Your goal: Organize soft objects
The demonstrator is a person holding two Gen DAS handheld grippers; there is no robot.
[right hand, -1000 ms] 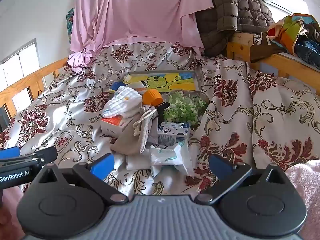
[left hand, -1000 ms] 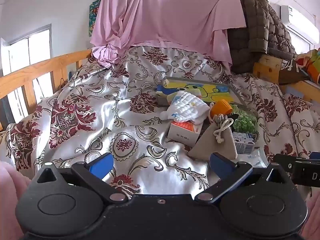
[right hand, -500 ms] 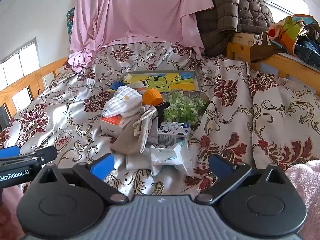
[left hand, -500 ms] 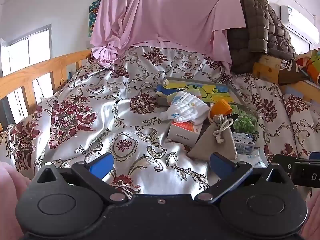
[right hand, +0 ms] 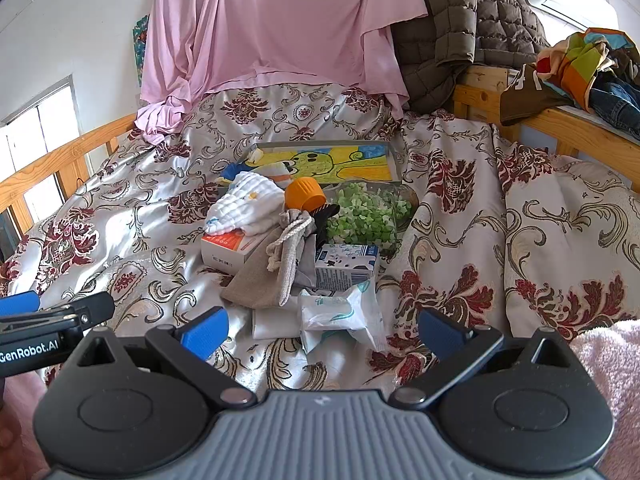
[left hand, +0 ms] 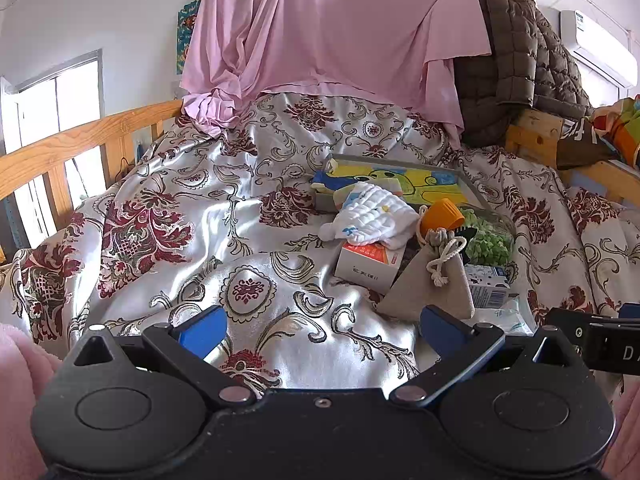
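A pile lies on the floral bedspread (left hand: 240, 248): a white folded cloth (left hand: 370, 216) on a white and orange box (left hand: 370, 266), a beige drawstring pouch (left hand: 434, 276), an orange cap (left hand: 442, 214) and a tissue pack (right hand: 340, 314). The cloth (right hand: 244, 204) and pouch (right hand: 272, 268) also show in the right wrist view. My left gripper (left hand: 320, 326) is open and empty, short of the pile and to its left. My right gripper (right hand: 322, 328) is open and empty, just short of the tissue pack.
A yellow cartoon tray (right hand: 328, 160), a jar of green bits (right hand: 368, 216) and a small carton (right hand: 346, 264) lie by the pile. Wooden rails (left hand: 72, 144) edge the bed. A pink sheet (right hand: 272, 32) and a brown jacket (right hand: 472, 28) hang behind.
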